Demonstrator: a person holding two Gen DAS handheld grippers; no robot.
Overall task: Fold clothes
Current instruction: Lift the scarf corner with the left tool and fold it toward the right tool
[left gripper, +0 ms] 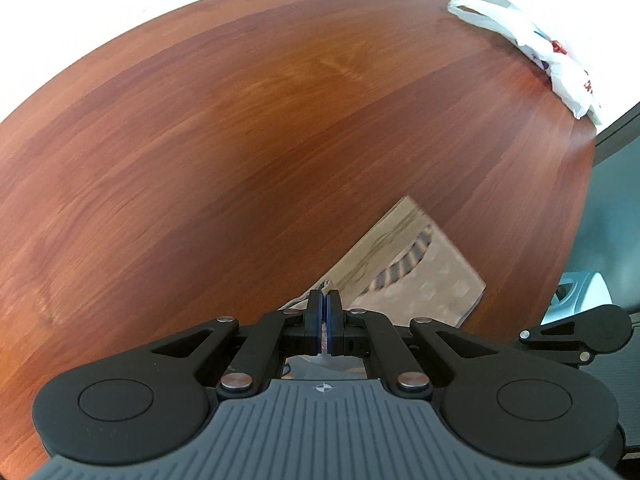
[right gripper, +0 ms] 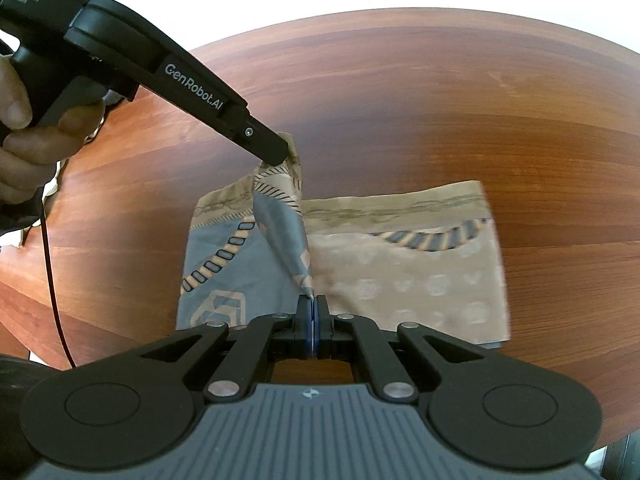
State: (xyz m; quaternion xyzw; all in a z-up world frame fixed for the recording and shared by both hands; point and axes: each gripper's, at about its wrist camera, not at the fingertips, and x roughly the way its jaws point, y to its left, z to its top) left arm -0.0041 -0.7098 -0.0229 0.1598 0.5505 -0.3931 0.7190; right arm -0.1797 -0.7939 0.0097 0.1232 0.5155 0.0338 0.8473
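Observation:
A tan and grey patterned cloth (right gripper: 420, 264) lies partly folded on the wooden table (right gripper: 400, 80). My right gripper (right gripper: 313, 300) is shut on the near end of a raised fold of it. My left gripper (right gripper: 285, 151) comes in from the upper left, shut on the far end of the same fold, lifting it off the table. In the left wrist view the left gripper (left gripper: 324, 295) is shut on the cloth (left gripper: 420, 276), which lies to its right.
A white plastic bag (left gripper: 532, 44) lies at the table's far right edge. The table (left gripper: 240, 140) stretches wide to the left and ahead. A hand (right gripper: 24, 120) and a red cable (right gripper: 52, 272) are at the left.

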